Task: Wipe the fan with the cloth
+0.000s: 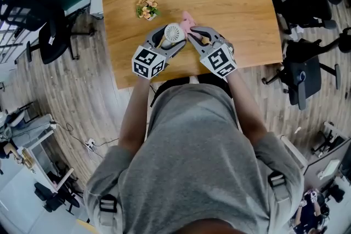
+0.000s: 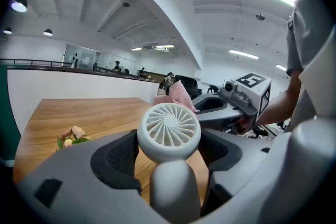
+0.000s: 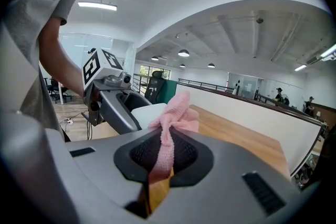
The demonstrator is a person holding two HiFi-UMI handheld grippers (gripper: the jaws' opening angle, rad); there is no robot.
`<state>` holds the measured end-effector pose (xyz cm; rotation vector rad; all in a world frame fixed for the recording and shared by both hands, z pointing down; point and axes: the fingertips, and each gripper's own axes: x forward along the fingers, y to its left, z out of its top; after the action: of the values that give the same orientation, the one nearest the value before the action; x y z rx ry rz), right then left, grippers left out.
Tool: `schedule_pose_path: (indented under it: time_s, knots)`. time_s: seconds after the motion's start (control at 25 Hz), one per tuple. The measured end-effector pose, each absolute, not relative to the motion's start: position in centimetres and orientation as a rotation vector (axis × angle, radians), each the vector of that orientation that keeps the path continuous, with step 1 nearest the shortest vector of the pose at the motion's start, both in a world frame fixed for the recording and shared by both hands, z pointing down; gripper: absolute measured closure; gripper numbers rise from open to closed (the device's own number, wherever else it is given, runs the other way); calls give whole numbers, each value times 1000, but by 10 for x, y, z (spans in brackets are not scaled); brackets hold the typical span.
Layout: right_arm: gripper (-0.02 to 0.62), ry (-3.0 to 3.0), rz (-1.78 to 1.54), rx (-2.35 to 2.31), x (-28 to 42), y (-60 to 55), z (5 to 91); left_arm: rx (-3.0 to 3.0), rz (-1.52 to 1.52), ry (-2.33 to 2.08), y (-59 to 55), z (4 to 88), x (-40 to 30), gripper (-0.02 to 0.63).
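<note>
We grip the fan in the fingers of the left gripper; the cloth, pinched by the right gripper, lies just right of the fan's head.

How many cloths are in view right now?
1: the pink knitted cloth is pinched in the right gripper, its bunched end beside the small white round fan that the left gripper holds. None else visible; grippers may hide more.

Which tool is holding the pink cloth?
The right tool: its jaws pinch the pink cloth, while the left tool grips the white fan instead.
</note>
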<state>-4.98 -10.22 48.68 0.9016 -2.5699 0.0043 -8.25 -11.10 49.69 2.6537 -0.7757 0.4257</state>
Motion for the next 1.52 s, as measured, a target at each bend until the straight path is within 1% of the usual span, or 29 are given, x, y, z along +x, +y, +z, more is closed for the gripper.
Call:
schedule_pose_path:
  time_s: [0.32, 0.92, 1.28, 1.52]
  knots:
    - [560, -2588, -31, 816, -19, -84, 486, 2663, 439, -826, -104, 493, -55, 238]
    - [561, -2651, -110, 570, 1, -59, 481, 2627, 494, -951, -97, 503, -24, 238]
    - [560, -2814, -32, 481, 8, -55, 457, 2692, 415, -847, -79, 492, -12, 238]
    - [560, -2859, -10, 478, 14, -62, 445, 2732, 427, -802, -63, 488, -3, 238]
